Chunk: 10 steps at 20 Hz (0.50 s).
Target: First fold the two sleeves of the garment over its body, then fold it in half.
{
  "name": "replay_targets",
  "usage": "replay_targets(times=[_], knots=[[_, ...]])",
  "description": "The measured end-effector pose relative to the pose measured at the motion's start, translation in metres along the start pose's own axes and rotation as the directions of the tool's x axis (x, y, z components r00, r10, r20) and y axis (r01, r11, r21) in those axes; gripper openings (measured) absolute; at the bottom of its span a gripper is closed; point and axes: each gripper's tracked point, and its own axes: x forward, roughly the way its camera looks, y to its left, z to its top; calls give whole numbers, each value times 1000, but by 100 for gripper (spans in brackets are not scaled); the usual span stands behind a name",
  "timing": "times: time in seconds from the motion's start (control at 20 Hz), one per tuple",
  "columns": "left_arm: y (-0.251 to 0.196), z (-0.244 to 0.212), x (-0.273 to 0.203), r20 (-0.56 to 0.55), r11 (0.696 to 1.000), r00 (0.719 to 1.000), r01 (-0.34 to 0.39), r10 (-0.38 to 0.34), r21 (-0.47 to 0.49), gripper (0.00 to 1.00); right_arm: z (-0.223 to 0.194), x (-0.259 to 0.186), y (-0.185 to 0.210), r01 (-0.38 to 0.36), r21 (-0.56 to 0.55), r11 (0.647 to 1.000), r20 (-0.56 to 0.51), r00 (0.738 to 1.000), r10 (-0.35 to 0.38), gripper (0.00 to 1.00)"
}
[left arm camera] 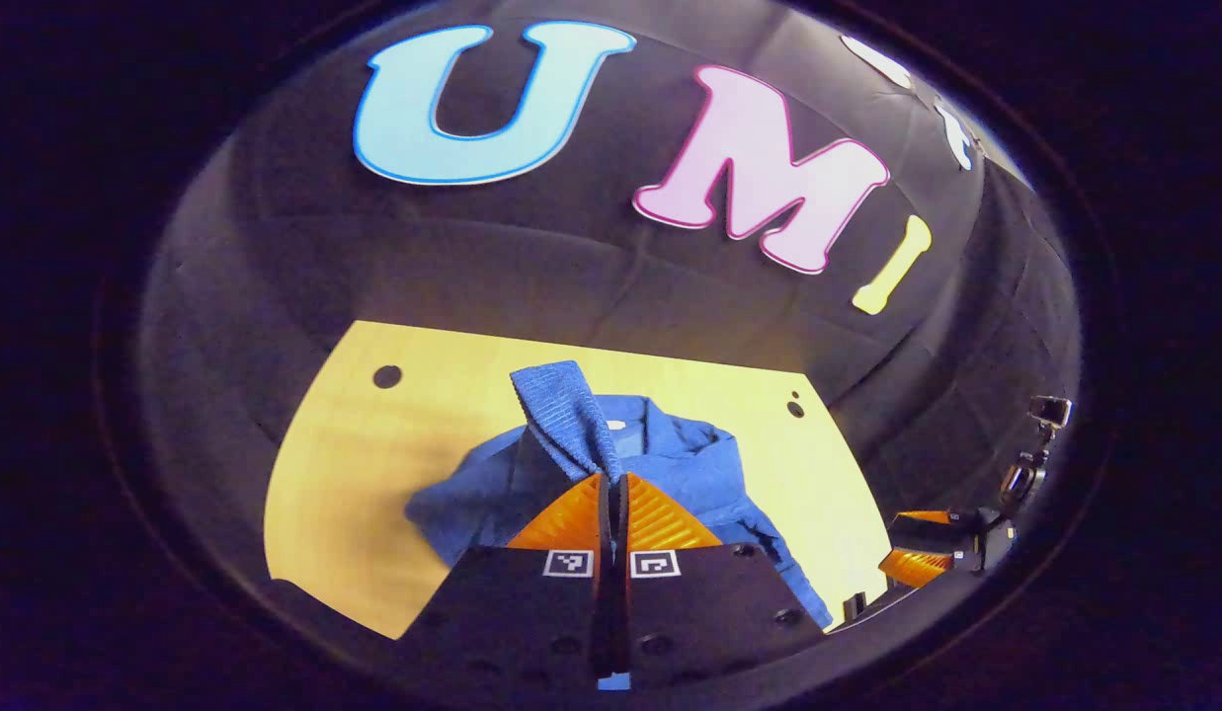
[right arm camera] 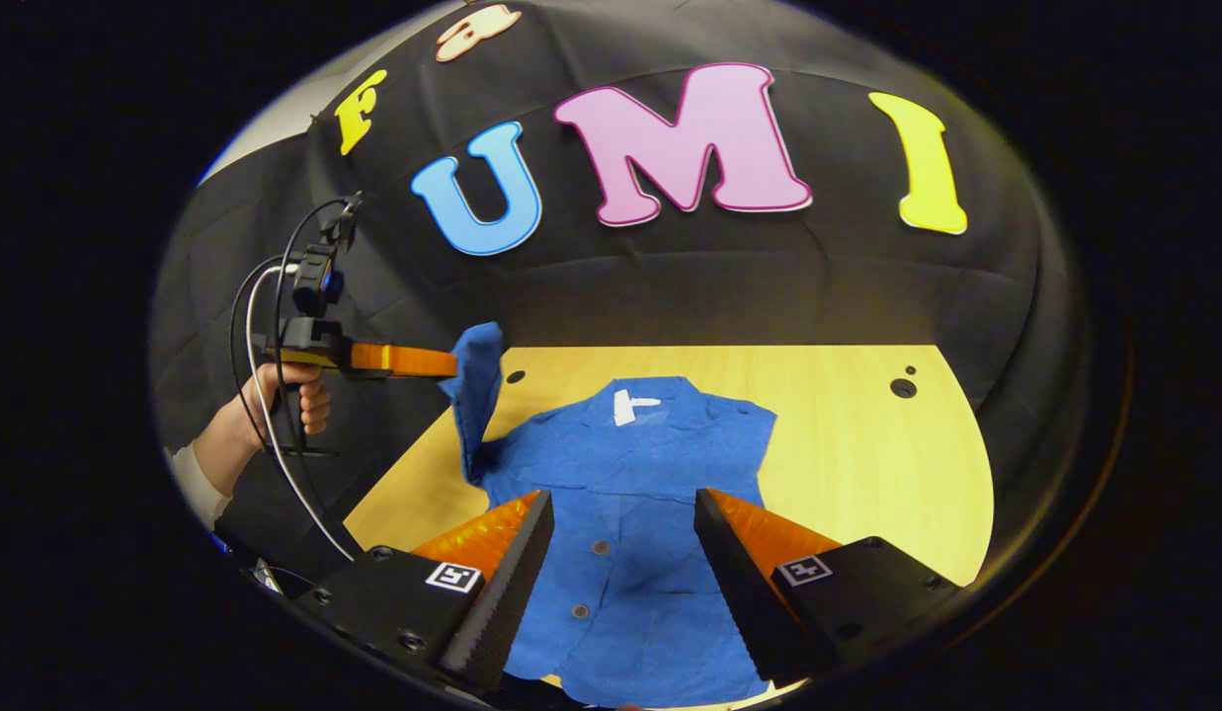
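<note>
Step 1 of 2 in hand, by the look of it: folding of the first sleeve (right arm camera: 475, 390) over the body of the blue garment (right arm camera: 625, 523); right-hand sleeve seemingly already tucked in, though hard to be sure; fold in half not yet done.

Garment lying flat, buttons up, on the yellow table (right arm camera: 867, 444), collar toward the booth's wall.

Left gripper (left arm camera: 611, 481) clamped together on the sleeve cuff, fabric standing up between the orange fingers (left arm camera: 567, 513); seen from the right gripper view (right arm camera: 443, 362), held level and high at the garment's edge by a hand (right arm camera: 292, 395) on its handle, sleeve hanging down from it.

Right gripper (right arm camera: 620, 513) spread wide apart, gripping nothing, hovering low over the hem end.

Next, probably: carrying the cuff across and down onto the chest, then releasing.
</note>
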Motion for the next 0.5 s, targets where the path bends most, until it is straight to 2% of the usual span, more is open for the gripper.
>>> replay_targets(times=[0.25, 0.4, 0.5], knots=[[-62, -18, 86, -144, 995, 985, 102, -99, 13, 0, -29, -2, -51, 61, 70, 996, -58, 997, -57, 92], [-77, -27, 130, -213, 995, 972, 99, -97, -5, 0, -46, 5, -71, 74, 89, 993, -98, 993, -65, 92], [-85, -36, 155, -258, 997, 963, 77, -71, 10, 0, -55, 6, -77, 68, 90, 994, -120, 991, -57, 92]])
